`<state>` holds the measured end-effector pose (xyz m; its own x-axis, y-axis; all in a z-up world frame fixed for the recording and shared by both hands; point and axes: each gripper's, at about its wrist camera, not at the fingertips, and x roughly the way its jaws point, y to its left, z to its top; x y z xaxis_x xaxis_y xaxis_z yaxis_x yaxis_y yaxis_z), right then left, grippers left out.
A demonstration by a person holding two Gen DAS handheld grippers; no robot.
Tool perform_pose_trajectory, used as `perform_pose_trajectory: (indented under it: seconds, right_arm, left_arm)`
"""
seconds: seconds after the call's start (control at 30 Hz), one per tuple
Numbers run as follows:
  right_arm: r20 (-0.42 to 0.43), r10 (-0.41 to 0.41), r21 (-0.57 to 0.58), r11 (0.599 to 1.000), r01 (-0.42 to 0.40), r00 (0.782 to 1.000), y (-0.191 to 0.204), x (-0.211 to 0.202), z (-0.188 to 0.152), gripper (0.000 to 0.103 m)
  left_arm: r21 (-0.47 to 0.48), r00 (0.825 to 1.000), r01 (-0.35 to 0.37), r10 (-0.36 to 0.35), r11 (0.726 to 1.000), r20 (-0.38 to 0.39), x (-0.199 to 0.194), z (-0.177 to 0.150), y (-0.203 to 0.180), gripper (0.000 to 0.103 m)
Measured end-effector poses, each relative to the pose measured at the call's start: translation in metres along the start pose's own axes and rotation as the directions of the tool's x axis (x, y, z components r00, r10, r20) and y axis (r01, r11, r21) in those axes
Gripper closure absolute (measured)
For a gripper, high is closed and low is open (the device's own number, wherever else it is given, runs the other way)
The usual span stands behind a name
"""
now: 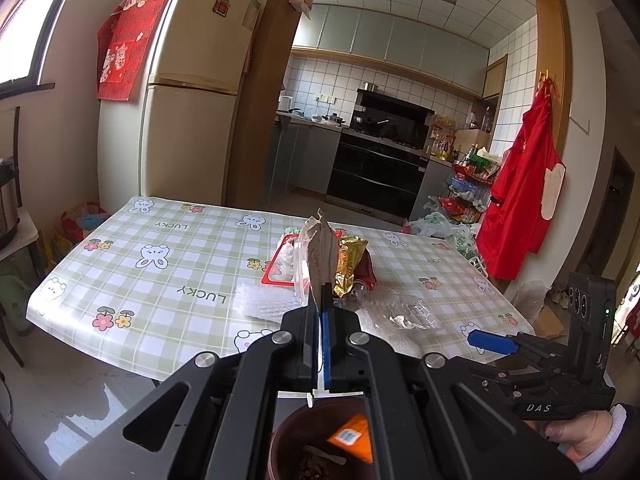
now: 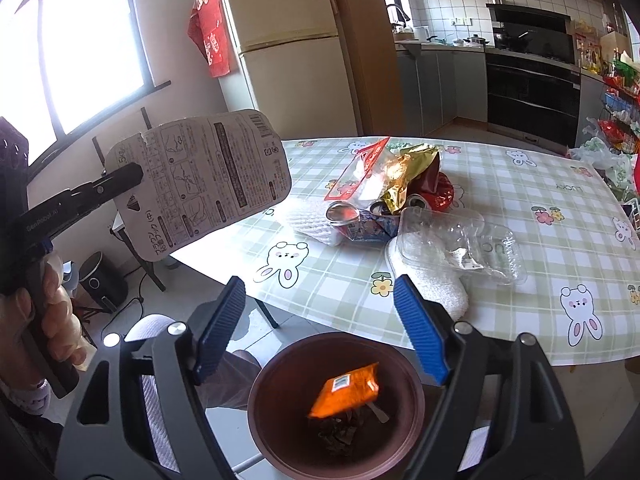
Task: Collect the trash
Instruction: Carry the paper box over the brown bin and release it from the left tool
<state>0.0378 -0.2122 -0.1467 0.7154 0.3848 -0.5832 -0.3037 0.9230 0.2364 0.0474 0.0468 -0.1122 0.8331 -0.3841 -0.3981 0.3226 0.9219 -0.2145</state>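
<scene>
The left gripper (image 1: 320,300) is pinching a card (image 2: 200,184) to drop it in the bin (image 2: 336,400); the right gripper (image 2: 320,328) is hanging open and empty above it.

Open air above brown bin (image 2: 336,400) (table edge (image 2: 360,336) behind)

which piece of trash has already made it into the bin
The orange wrapper. It lies inside the brown bin below the table edge; the printed card is gripped in the left gripper, and the gold bag and clear plastic tray sit on the table.
</scene>
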Motion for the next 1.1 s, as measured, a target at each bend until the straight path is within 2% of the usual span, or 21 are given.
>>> perform_pose_trajectory:
  seconds: [0.17,0.23,0.37,0.57,0.7,0.9,1.1]
  right_arm:
    - [0.044,-0.02,-0.019,1.0,0.02,0.999,0.0,-0.008,0.004,0.008]
    - [0.069,-0.036,-0.037,0.999,0.038,0.997,-0.001,-0.013,0.009,0.006]
    - [0.145,-0.101,-0.05,0.993,0.11,0.984,-0.007,-0.032,0.023,0.006]
    - [0.241,-0.18,0.017,0.983,0.181,0.954,-0.032,-0.061,0.039,0.006]
    - [0.25,-0.228,0.065,0.974,0.219,0.941,-0.051,-0.069,0.038,0.006]
    - [0.226,-0.235,0.126,0.969,0.211,0.945,-0.068,-0.068,0.032,0.006]
    - [0.223,-0.235,0.109,0.97,0.215,0.946,-0.064,-0.066,0.03,0.006]
  left_arm:
    - [0.005,1.0,0.01,-0.01,1.0,-0.005,-0.001,-0.001,-0.001,0.101]
    - [0.008,1.0,0.017,-0.017,1.0,-0.013,-0.001,-0.001,-0.002,0.101]
    - [0.023,0.996,0.073,-0.072,0.997,-0.05,0.002,-0.005,-0.009,0.101]
    - [0.094,0.982,0.163,-0.153,0.982,-0.106,0.004,-0.013,-0.03,0.101]
    - [0.109,0.972,0.204,-0.187,0.973,-0.143,0.008,-0.019,-0.04,0.101]
    - [0.133,0.957,0.247,-0.22,0.96,-0.187,0.014,-0.027,-0.051,0.101]
    - [0.13,0.941,0.284,-0.25,0.95,-0.229,0.02,-0.031,-0.061,0.1]
